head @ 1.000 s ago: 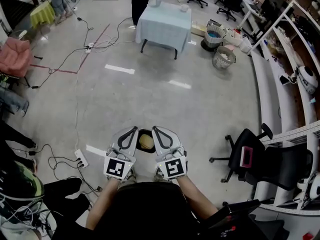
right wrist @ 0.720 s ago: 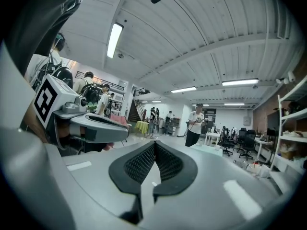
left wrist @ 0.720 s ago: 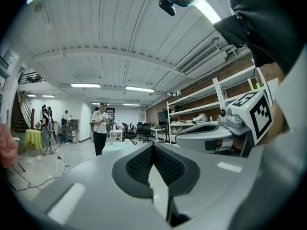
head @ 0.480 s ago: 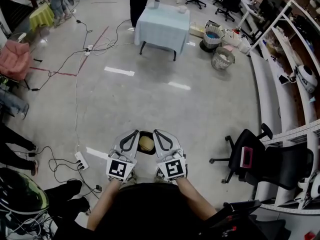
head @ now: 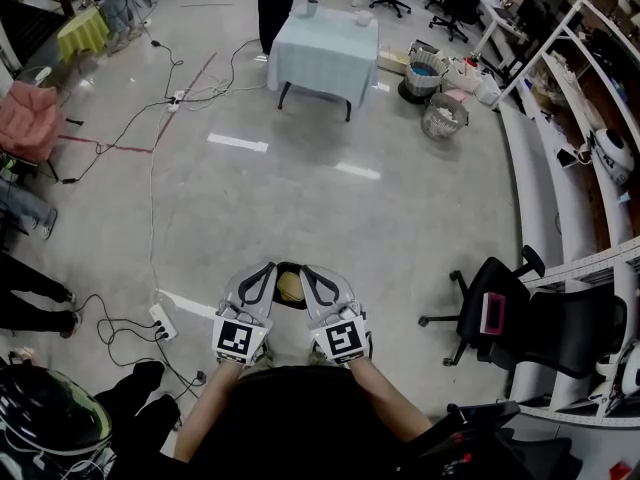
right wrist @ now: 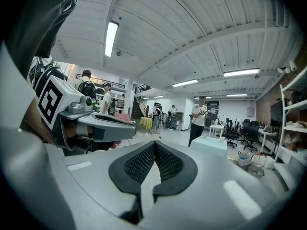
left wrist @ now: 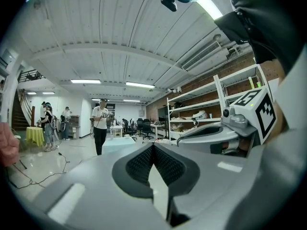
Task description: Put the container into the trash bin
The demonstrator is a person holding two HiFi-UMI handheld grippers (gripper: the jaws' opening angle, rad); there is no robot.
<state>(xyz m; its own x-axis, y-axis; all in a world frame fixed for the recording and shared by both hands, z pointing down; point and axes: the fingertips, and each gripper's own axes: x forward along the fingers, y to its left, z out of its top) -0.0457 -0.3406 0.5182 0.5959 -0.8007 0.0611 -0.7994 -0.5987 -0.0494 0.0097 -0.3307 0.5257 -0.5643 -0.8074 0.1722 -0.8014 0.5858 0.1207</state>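
Observation:
In the head view a black container (head: 289, 286) with a beige lump inside sits between my two grippers, close to the person's body and above the floor. The left gripper (head: 268, 266) flanks its left side and the right gripper (head: 308, 269) its right side. Whether their sides press on it I cannot tell. In the left gripper view the left gripper (left wrist: 153, 145) has its ribbed pads together with nothing between them. The right gripper (right wrist: 154, 143) looks the same in its own view. A mesh trash bin (head: 446, 116) stands far off at the back right.
A second bin (head: 427, 71) with blue contents stands beside the mesh one. A cloth-covered table (head: 326, 50) is ahead with a person behind it. Cables and a power strip (head: 162, 318) lie on the floor at left; black office chairs (head: 520, 318) and shelving (head: 585, 118) at right.
The right gripper has sunk slightly and sits a little closer to the body. The container stays between the two grippers. The left gripper has not moved.

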